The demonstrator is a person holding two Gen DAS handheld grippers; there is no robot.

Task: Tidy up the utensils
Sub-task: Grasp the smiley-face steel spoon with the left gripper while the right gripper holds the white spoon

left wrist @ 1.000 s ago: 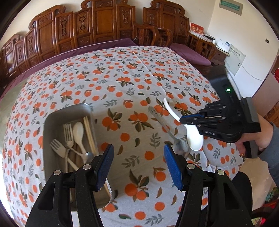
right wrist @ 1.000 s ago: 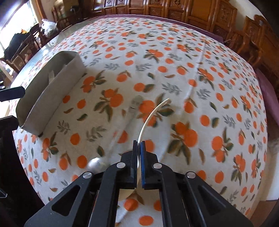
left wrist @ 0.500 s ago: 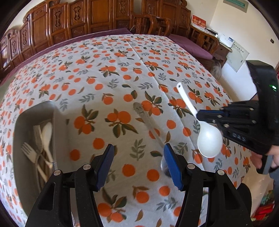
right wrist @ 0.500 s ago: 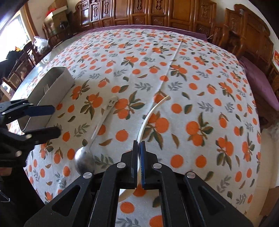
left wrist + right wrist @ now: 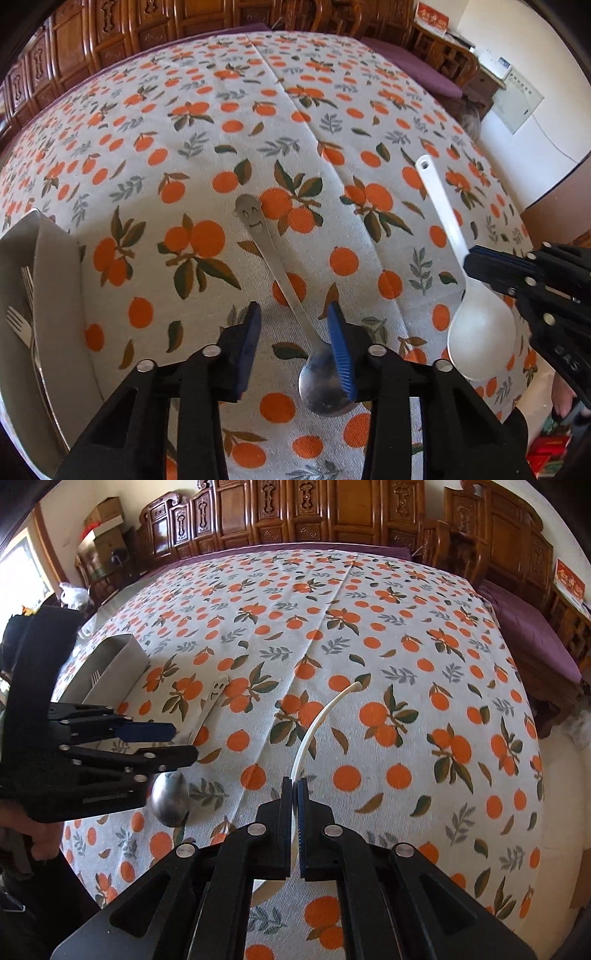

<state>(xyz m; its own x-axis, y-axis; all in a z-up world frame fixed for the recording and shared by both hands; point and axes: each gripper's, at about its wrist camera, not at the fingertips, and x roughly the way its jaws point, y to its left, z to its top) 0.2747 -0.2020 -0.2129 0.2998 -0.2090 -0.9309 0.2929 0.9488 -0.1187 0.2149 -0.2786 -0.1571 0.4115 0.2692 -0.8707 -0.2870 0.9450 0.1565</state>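
The left tool (image 5: 293, 347) hangs low over the bench (image 5: 332, 110), pads spread to either side of the steel spoon (image 5: 291, 295), whose bowl lies by the right pad; a second ago it hovered over the tray (image 5: 55, 295), now at the left edge with forks inside. The right tool (image 5: 294, 812), pressed together on the white spoon (image 5: 465, 280), holds it above the bench's right side, handle pointing away, farther right than before.

Gray utensil tray (image 5: 55, 295) cut by the left edge; forks (image 5: 18, 325) partly hidden.
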